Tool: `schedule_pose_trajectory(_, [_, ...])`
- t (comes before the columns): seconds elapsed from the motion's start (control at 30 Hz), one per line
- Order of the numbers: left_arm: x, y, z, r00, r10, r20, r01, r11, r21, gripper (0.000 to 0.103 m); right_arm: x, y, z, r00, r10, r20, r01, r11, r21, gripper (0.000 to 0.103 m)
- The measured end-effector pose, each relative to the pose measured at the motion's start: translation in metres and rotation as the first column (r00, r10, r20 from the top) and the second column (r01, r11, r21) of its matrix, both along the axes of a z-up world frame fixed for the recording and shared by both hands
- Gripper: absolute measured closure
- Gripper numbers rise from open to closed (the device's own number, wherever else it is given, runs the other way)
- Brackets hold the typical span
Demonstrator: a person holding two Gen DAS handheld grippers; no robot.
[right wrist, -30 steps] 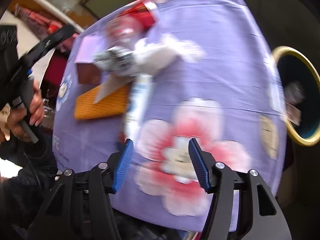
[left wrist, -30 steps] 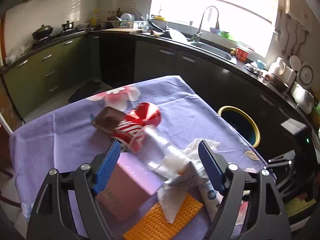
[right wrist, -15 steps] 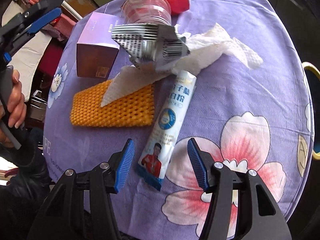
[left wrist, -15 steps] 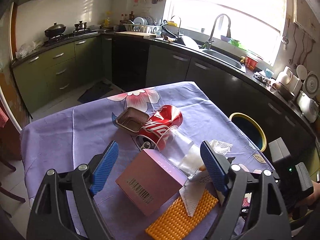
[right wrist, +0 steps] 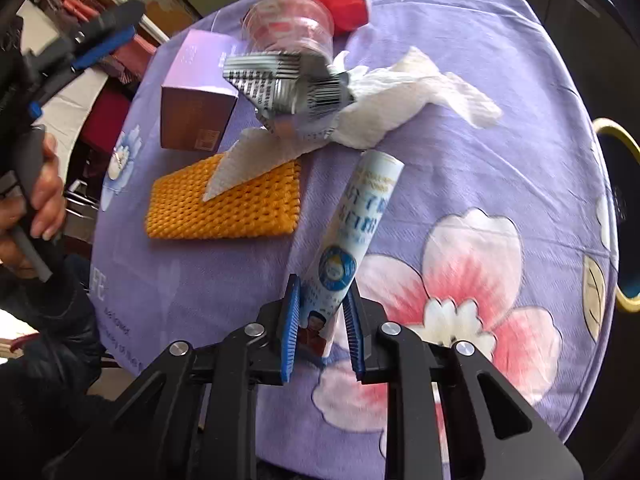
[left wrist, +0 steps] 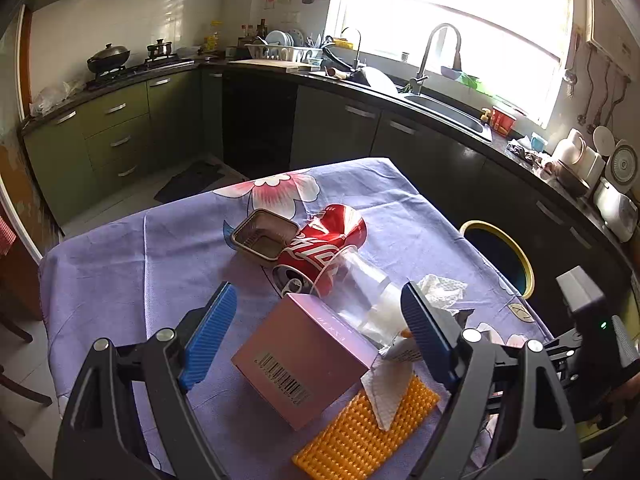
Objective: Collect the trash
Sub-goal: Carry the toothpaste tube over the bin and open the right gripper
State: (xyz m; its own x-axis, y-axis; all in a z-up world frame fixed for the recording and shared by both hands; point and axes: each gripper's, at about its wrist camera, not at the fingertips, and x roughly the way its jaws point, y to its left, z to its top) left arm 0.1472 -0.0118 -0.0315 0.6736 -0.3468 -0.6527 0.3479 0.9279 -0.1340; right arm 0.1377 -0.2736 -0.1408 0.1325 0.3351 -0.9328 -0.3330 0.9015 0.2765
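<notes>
Because the trash bin [right wrist: 624, 216] is waiting off the counter's far edge, I am clamping my right tool [right wrist: 322, 330] on the near end of the white tube [right wrist: 352, 236], which is lying near the counter's near edge. My left tool [left wrist: 320, 338] is hanging spread wide above the pink box [left wrist: 304, 356], holding nothing. Half a second ago my right tool's jaws were parted around that tube; now they are pinching it.
</notes>
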Motion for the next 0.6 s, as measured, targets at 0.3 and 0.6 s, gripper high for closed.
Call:
schedule_pose_trajectory(0.3, [0.004,-0.003,-0.006,1.000,-0.004,-0.020,0.004,1.000,0.015,0.023,-0.003,-0.076,0.051,0.978,-0.181,0.108,0.174,0.982,0.073,0.084])
schedule_pose_trajectory(0.6, [0.006,-0.007,-0.010,1.000,-0.017,-0.025,0.017,1.000,0.025,0.023,0.052,-0.220,0.067,0.848,-0.485,0.216,0.492,0.870,0.024,0.084])
